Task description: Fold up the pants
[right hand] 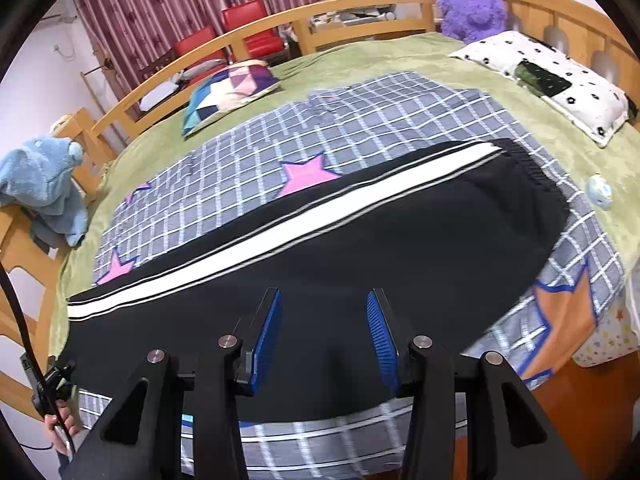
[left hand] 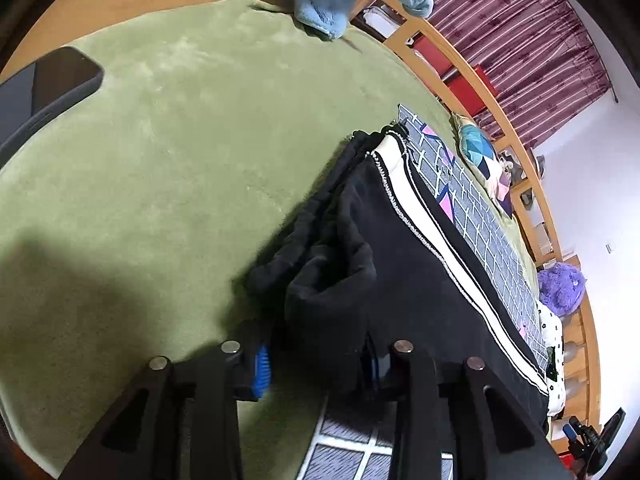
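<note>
1. The left tongs (left hand: pixel 316 364) are clenched on a bunched end of the black pants (left hand: pixel 384 264); the cloth fills the gap between the 2 blue pads and hides most of the right one.
2. The right tongs (right hand: pixel 325 340) stand released, their 2 blue pads (right hand: pixel 267 332) well apart, poised over the flat black cloth; whether the tips touch it cannot be told.
3. The pants (right hand: pixel 360 248) lie stretched across the checked blanket (right hand: pixel 360 120) on the bed, with a white side stripe (right hand: pixel 280 236) running along their far edge and the gathered waistband toward the right.
4. The blanket carries pink stars (right hand: pixel 308 174) and rests on a green cover (left hand: pixel 160 160).
5. On the cover near the blanket sit a patchwork cushion (right hand: pixel 232 92) and a white dotted pillow (right hand: pixel 560 80).
6. A purple plush toy (right hand: pixel 474 8) leans at the wooden headboard, and a blue plush toy (right hand: pixel 40 184) hangs on the bed rail.
7. A dark phone (left hand: pixel 52 84) lies at the cover's edge in the left view.
</note>
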A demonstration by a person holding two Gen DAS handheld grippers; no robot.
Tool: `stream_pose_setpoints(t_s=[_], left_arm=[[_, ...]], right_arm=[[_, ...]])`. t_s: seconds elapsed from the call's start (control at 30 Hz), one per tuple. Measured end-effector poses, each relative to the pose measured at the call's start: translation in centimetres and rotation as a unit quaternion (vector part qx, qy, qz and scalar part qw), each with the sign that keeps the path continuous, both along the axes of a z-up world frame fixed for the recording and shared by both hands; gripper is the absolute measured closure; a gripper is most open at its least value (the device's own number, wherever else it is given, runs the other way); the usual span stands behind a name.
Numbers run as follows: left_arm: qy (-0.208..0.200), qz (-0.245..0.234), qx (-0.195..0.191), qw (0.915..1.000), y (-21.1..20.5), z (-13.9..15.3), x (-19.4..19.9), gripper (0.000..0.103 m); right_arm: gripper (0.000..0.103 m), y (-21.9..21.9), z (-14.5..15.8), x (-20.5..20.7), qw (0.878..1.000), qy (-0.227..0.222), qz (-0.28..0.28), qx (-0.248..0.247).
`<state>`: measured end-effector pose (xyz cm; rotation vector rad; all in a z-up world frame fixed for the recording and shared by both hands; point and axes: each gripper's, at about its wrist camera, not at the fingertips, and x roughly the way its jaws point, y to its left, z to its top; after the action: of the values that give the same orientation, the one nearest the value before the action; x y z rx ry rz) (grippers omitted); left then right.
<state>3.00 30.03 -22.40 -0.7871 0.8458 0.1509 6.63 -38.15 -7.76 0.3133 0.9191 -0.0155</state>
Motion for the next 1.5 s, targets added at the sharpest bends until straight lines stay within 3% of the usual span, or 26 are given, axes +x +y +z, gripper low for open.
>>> stream_pose_setpoints(t_s=[0.17,0.27,0.33,0.43,0.57,0.63,0.77,0.93,1.0,1.07,1.1,1.2,1.27,1.43,1.5], left_arm=[[0.018,0.003,0.012,0.9998,-0.5,0.2,0.6,0.067],[0.035,-0.02,0.042,0.9983,-1.2,1.0,0.3,0.062],[0.042,-0.044,0.082,0.9948,-2.0,2.2,-0.1,0.058],[0.024,-0.066,0.13,0.9891,-2.8,4.6,-0.9,0.043],[-0.006,-0.09,0.173,0.9807,-4.3,8.4,-0.4,0.037],[-0.021,-0.104,0.176,0.9786,-5.2,9.8,0.8,0.037],[-0.03,-0.138,0.171,0.9751,-8.1,10.8,5.2,0.037],[-0.033,-0.165,0.235,0.9573,-12.3,10.0,10.2,0.037],[-0.036,-0.183,0.24,0.9527,-13.2,9.4,11.8,0.037],[-0.036,-0.194,0.229,0.9532,-13.7,8.8,13.1,0.037],[-0.035,-0.198,0.222,0.9542,-13.7,8.5,13.6,0.037],[-0.029,-0.201,0.206,0.9573,-13.6,7.6,14.8,0.037],[-0.027,-0.2,0.202,0.9585,-13.6,7.1,14.9,0.037],[-0.028,-0.18,0.21,0.9604,-12.6,7.2,15.1,0.037],[-0.018,-0.169,0.222,0.9601,-11.9,7.1,15.5,0.037]], right_arm=[[0.059,2.3,-0.6,1.0,1.0,0.004,0.018,0.005],[0.059,3.3,-1.3,2.0,0.999,0.013,0.031,0.003],[0.059,4.0,-1.5,3.0,0.999,0.011,0.048,-0.017],[0.054,4.9,-1.6,5.3,0.996,0.003,0.066,-0.059],[0.049,6.5,-1.8,9.0,0.988,-0.015,0.119,-0.093],[0.043,7.2,-2.1,10.9,0.984,-0.025,0.143,-0.105],[0.042,8.6,-3.9,15.0,0.974,-0.033,0.193,-0.117],[0.042,9.1,-8.1,20.5,0.964,0.008,0.243,-0.11],[0.042,9.1,-9.4,21.9,0.959,0.022,0.259,-0.108],[0.042,9.4,-10.9,22.9,0.951,0.045,0.281,-0.118],[0.047,9.7,-11.6,23.1,0.946,0.058,0.294,-0.127],[0.093,10.2,-11.8,22.5,0.932,0.053,0.322,-0.158],[0.099,10.1,-11.2,22.0,0.928,0.038,0.334,-0.161],[0.099,8.3,-8.1,21.3,0.947,-0.033,0.299,-0.115],[0.099,8.5,-8.4,21.9,0.951,-0.032,0.288,-0.112]])
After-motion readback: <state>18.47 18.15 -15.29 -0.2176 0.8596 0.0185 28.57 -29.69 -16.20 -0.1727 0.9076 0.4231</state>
